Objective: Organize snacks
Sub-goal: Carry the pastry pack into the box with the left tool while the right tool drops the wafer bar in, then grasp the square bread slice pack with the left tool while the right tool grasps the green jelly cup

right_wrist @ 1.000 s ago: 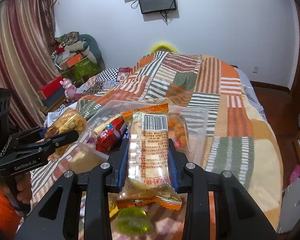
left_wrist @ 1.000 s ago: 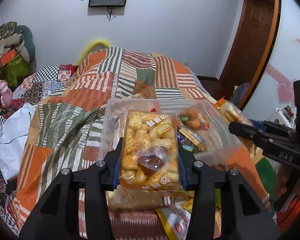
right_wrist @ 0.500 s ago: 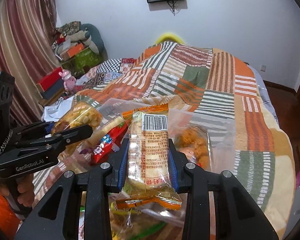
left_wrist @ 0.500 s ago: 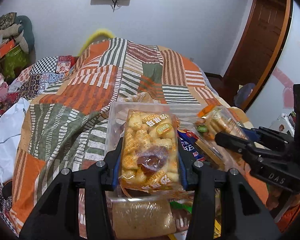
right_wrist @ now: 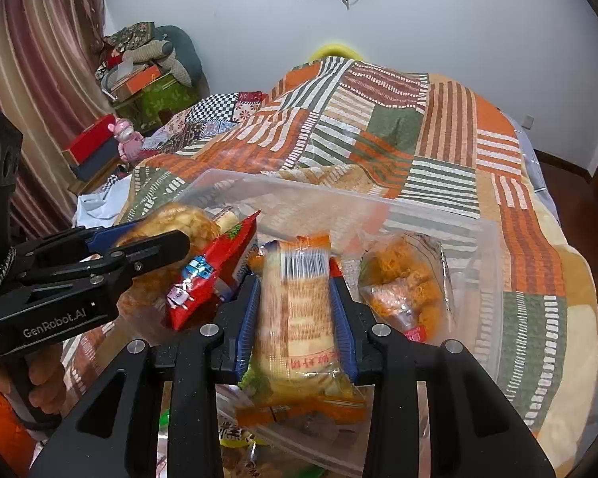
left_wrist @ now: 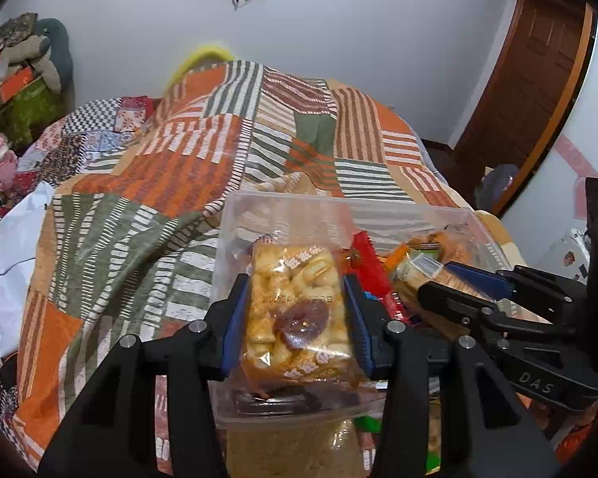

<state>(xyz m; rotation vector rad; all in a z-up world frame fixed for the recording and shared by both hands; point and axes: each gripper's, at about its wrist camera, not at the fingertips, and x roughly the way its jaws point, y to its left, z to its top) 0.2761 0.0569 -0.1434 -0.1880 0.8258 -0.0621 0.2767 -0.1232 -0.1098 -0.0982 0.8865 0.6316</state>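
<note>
1. Step in hand: loading snacks into the clear bin (left_wrist: pixel 474 219), which sits on the bed (left_wrist: pixel 139 215) w/ patchwork quilt, nr its foot end. Both packs look ready to drop.
2. Left gripper (left_wrist: pixel 295 314): jaws narrow, clamped on biscuit pack (left_wrist: pixel 295 302), held over bin's left part, inside the near rim.
3. Right gripper (right_wrist: pixel 295 310): jaws pinched tight on orange-edged barcode pack (right_wrist: pixel 299 310), over bin's middle.
4. Already in bin: red pouch (right_wrist: pixel 215 271) left of centre, bag of orange curls (right_wrist: pixel 402 290) twd right side.
5. Next move (est.): lower each pack to bin floor, ease jaws apart, lift clear w/o snagging wrappers or nudging the red pouch.
6. Vs 1 s ago: both grippers have come fwd + down; bin looms larger, packs now past the near rim rather than short of it. Grips unchanged.
</note>
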